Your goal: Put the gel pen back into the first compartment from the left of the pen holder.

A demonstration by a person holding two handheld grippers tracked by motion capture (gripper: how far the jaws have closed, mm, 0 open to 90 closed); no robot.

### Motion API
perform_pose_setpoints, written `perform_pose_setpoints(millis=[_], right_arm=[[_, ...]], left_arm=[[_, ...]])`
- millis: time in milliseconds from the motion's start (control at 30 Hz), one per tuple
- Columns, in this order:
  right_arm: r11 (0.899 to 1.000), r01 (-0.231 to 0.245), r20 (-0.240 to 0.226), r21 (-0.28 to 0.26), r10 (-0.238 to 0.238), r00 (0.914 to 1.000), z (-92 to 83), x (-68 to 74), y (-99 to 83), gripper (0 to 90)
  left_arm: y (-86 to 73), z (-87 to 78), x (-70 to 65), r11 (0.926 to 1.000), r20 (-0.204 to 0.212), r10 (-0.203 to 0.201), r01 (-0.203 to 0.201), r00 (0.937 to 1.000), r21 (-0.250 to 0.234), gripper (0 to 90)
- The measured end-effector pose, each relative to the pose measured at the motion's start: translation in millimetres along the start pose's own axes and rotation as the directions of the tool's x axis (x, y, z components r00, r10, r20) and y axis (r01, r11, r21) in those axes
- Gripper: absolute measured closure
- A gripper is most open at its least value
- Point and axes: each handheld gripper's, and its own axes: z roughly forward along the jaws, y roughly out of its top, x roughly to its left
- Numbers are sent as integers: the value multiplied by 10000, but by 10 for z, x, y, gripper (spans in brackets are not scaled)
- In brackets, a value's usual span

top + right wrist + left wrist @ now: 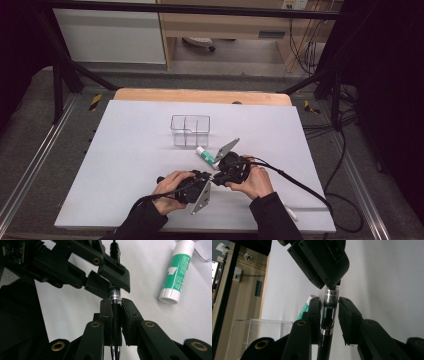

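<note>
High view: fixed above the table's (125,150) near edge, facing forward and down, distant. Both gripper views: mounted on the grippers, looking along their jaws, very close. Shared: pen (329,315) and glue stick (176,272).

white table (125,165): clear box (190,130), glue stick (205,156)

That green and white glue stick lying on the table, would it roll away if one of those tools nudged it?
Probably yes: the glue stick is a round tube lying on its side on the smooth white table, so a sideways nudge would likely roll it. It looks like stiff plastic, so it should keep its shape. It seems light.
</note>
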Motion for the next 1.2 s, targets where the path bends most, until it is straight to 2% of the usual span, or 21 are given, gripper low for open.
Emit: perform_pose_setpoints(millis=[200,567,833,933,1033,1067,1100,1200], right_arm=[[10000,-14,11,-22,14,10000,2,3,-2,801],[10000,-54,-35,-60,54,10000,-10,6,-3,800],[9992,-152,-147,-371,146,9998,-38,5,-11,782],[9990,-145,64,-419,148,9999,-72,-2,-25,722],[9972,-257,209,-702,272,9994,-134,-11,-48,661],[9965,-257,267,-792,279,9993,-158,-19,-58,639],[9958,-317,296,-857,344,9990,-183,-27,-71,615],[9911,-571,562,-1201,642,9964,-260,-62,-134,528]], left_arm=[[32,-9,-8,9997,-75,247,-247,9997,50,756],[55,-21,-10,9978,-91,641,-639,9979,195,783],[37,-56,11,9986,-42,506,-505,9987,183,784],[1,-64,9,9987,27,374,-375,9993,342,784],[-46,-70,12,9985,49,264,-266,9996,472,785],[-63,-66,3,9990,64,99,-102,9999,426,784],[-78,-78,9,9981,85,151,-156,9999,588,784],[-134,-87,11,9976,71,-127,122,9999,685,784]])
